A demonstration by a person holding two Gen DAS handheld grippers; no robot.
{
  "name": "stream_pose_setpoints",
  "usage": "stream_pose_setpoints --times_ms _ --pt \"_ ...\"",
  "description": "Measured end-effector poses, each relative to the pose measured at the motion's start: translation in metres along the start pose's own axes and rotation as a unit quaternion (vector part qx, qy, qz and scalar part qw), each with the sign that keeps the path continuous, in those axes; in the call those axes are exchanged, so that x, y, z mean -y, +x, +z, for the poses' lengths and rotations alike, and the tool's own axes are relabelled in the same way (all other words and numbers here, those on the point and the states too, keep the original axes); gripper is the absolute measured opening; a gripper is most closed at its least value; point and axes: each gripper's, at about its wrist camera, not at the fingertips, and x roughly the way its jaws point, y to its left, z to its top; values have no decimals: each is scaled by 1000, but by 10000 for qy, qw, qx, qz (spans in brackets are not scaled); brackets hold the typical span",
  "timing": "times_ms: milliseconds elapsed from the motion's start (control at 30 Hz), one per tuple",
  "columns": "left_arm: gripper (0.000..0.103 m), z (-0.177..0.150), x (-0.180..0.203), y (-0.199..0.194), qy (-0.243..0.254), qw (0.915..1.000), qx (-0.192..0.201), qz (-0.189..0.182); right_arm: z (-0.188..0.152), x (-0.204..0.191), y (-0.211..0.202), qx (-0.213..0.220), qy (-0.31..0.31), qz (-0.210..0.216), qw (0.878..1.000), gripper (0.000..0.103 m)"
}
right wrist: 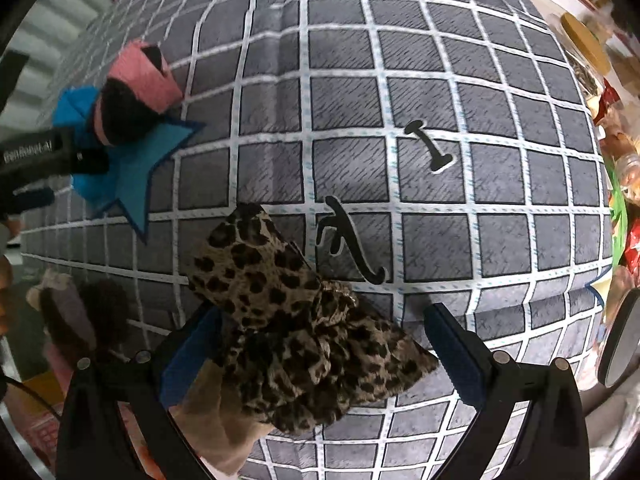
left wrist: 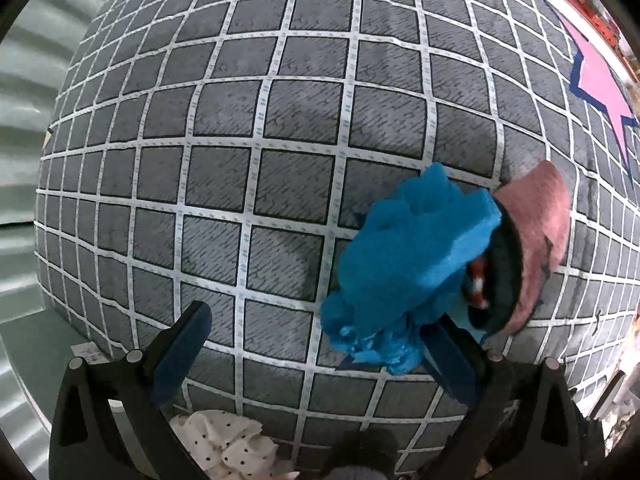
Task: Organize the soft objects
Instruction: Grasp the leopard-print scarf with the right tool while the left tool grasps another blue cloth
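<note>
In the left wrist view my left gripper point(left wrist: 320, 352) is open above the grey checked mat point(left wrist: 280, 120). A crumpled blue cloth point(left wrist: 408, 264) lies against its right finger, not clamped. A pink and black rolled item point(left wrist: 536, 248) sits just behind the cloth. In the right wrist view my right gripper point(right wrist: 320, 352) is open with a leopard-print scrunchie point(right wrist: 296, 320) lying between the fingers, resting against the left one. The pink and black roll point(right wrist: 136, 92) and blue cloth point(right wrist: 76, 120) show far left on a blue star point(right wrist: 140, 172), beside the left gripper body.
A white polka-dot cloth point(left wrist: 224, 444) lies below the left gripper. A pink star point(left wrist: 600, 84) marks the mat's right side. Black letters point(right wrist: 352, 240) are printed mid-mat. Jars and packets point(right wrist: 616, 120) crowd the right edge; soft items point(right wrist: 72, 312) lie at lower left.
</note>
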Motion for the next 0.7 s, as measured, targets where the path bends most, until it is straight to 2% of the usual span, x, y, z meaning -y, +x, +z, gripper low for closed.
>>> stream_pose_setpoints --times_ms 100,167,200,267,300,333,433,500,700 --pt "92 8 3 8 128 9999 -24 -78 -1 -10 0 38 -125 -82 9999 96" --pt "74 9 16 15 233 9995 -21 -235 -3 -24 0 68 -252 -158 9995 69" --pt "69 10 22 14 326 9989 -40 -343 -5 -30 0 86 -313 -247 9992 65" --pt "41 11 33 10 484 9976 -67 -501 -6 -41 1 132 -398 -261 9988 45" --pt "39 14 41 7 560 9973 -42 -477 -6 -42 -1 131 -406 -175 9989 43" --pt "32 15 46 0 629 9970 22 -450 -8 -49 -4 119 -394 -132 9991 41" --pt "27 8 58 -14 788 9956 257 -440 -6 -43 -26 173 -341 21 9993 40" --pt "26 6 61 -23 823 9948 404 -437 -4 -29 -44 240 -281 142 9992 40" --pt "26 -5 62 -62 852 9920 805 -459 -1 -20 -86 463 -116 345 9983 40"
